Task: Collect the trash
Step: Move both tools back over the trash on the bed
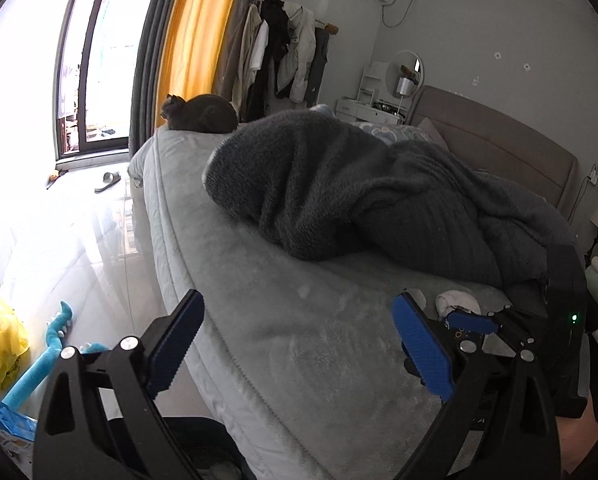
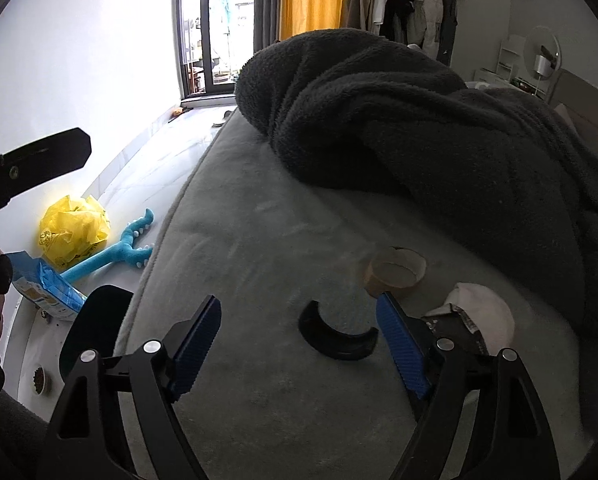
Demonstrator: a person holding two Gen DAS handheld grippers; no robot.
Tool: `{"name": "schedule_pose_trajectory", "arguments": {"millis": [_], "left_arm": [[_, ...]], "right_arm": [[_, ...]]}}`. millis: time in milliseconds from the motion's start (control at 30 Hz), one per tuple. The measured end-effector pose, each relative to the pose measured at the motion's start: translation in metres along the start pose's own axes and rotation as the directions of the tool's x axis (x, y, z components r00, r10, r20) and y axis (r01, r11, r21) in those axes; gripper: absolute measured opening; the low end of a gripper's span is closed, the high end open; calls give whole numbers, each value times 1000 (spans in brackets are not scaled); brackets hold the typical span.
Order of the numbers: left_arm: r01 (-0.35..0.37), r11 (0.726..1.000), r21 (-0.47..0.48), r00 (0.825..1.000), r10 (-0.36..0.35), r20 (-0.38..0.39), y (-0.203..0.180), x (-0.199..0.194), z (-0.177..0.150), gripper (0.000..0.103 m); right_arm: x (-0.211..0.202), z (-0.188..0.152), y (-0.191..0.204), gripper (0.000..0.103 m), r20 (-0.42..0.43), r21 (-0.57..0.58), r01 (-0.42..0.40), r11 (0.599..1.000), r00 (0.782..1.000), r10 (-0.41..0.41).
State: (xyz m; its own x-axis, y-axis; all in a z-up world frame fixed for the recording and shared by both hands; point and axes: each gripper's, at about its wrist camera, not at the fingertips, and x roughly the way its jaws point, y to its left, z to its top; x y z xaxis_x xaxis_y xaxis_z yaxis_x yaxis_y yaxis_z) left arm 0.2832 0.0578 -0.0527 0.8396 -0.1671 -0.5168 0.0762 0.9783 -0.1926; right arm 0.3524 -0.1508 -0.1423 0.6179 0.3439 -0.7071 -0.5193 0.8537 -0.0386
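On the floor at the far left lie a crumpled yellow bag (image 2: 73,236), a blue packet (image 2: 45,292) and a blue plush toy (image 2: 117,252); the bag looks feather-light and floppy, so any bunched fold would do for a pinch.

The left gripper (image 1: 295,350) stands with its jaws apart and nothing between them, over the near edge of the bed (image 1: 259,280).

The right gripper (image 2: 299,350) is also apart and empty. Just beyond it on the bed lies a black curved piece (image 2: 335,338), stiff-looking and thin, probably best taken across its band. Right of that sits a brown tape roll (image 2: 395,274), a light, rigid ring; pinching one wall should hold it. Furthest right, by the right fingertip, is a torn wrapper (image 2: 457,322) against a pale wad (image 2: 487,306), both likely soft and light, and easy to crush.

The bed cover is grey plush, soft enough to give under a press. A dark fleece blanket (image 2: 419,128) is heaped behind the litter. A cat (image 1: 199,114) sits at the bed's far end, near the window (image 1: 99,60) and an orange curtain (image 1: 195,32). Clothes (image 1: 283,52) hang beyond.
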Motion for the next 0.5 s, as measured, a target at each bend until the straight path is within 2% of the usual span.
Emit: {"name": "schedule_pose_trajectory", "arguments": {"millis": [500], "left_arm": [[49,999,10,995,-48,-83,-43,39,-6,96]], "right_arm": [[0,-20,-40,85,8,-106,143,984,990,-142]]}}
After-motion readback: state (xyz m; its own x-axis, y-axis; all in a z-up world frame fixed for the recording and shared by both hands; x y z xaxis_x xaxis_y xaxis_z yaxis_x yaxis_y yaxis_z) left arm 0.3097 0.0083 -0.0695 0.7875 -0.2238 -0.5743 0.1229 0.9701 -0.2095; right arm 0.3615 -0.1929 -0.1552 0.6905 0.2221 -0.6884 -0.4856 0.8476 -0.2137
